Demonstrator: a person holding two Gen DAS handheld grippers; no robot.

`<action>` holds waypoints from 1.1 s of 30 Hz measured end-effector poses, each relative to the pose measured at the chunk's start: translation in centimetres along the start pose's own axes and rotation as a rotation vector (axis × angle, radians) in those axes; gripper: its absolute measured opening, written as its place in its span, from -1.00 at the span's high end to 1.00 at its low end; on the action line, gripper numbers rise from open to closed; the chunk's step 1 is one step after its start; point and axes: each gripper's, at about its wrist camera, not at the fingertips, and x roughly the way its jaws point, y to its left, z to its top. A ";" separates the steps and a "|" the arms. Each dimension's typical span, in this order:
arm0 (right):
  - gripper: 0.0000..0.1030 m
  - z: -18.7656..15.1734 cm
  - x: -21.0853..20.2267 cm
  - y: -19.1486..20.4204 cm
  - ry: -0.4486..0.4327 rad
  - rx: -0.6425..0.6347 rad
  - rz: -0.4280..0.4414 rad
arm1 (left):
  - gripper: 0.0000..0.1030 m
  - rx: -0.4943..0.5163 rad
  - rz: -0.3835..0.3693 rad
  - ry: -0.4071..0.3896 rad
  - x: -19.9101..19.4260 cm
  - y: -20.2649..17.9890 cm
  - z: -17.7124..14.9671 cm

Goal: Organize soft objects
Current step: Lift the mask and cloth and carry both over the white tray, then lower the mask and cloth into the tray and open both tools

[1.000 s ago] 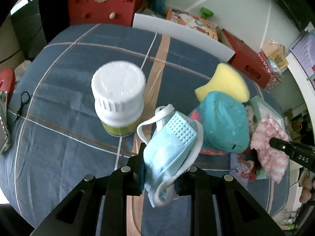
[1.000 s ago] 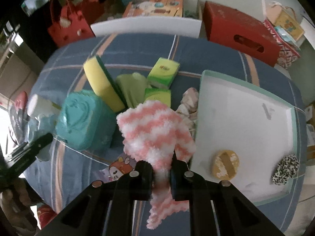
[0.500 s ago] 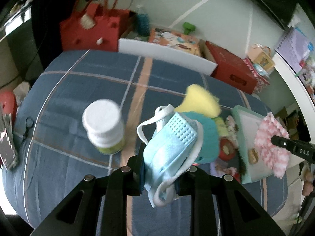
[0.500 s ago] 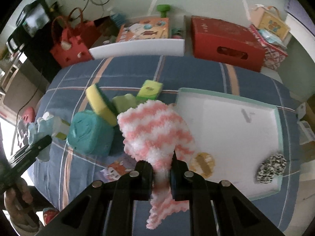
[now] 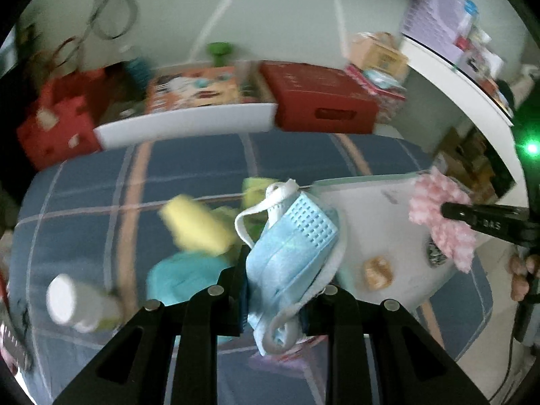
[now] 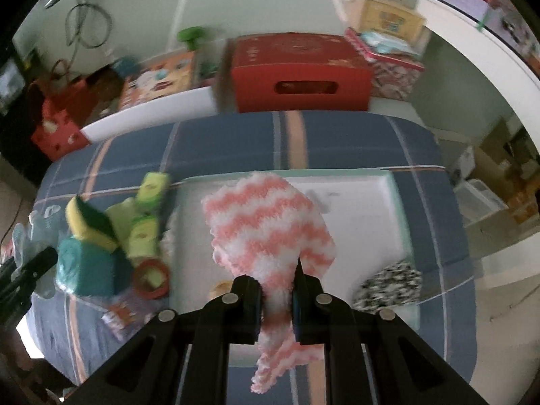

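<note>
Blue plaid cloth (image 6: 337,141) covers the table in front of you, with a red box (image 6: 297,74) and a white board (image 5: 185,125) along its far edge. Your left gripper (image 5: 274,298) has its jaws closed on a light-blue face mask (image 5: 290,253): pleated, crumpled, its white ear loops hanging loose and a perforated patch at the top. You hold it in the air above the table. Your right gripper (image 6: 276,298) is clamped on a fluffy pink-and-white zigzag cloth (image 6: 266,222), which bunches upward and dangles below the jaws, over the white tray (image 6: 395,199) with the pale green rim. In that tray lie a black-and-white speckled pad (image 6: 391,285) at the near right and a round tan pad (image 5: 378,271). Left of the tray sit a yellow sponge (image 6: 87,219), a teal block (image 6: 86,270) and green packets (image 6: 153,187), with a white-capped bottle (image 5: 77,302) further left.
</note>
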 end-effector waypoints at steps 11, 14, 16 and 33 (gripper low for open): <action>0.73 1.7 3.5 -7.5 0.029 0.105 -0.079 | 0.55 0.128 -0.104 0.031 7.4 -9.0 2.6; 0.73 2.0 4.9 -8.6 0.046 0.125 -0.084 | 0.55 0.150 -0.120 0.036 9.2 -10.4 2.7; 0.73 2.1 5.5 -9.0 0.052 0.133 -0.086 | 0.55 0.155 -0.117 0.042 10.2 -11.0 2.7; 0.42 4.3 8.8 -8.4 0.081 0.164 -0.093 | -0.16 0.145 -0.114 0.046 13.4 -11.9 2.8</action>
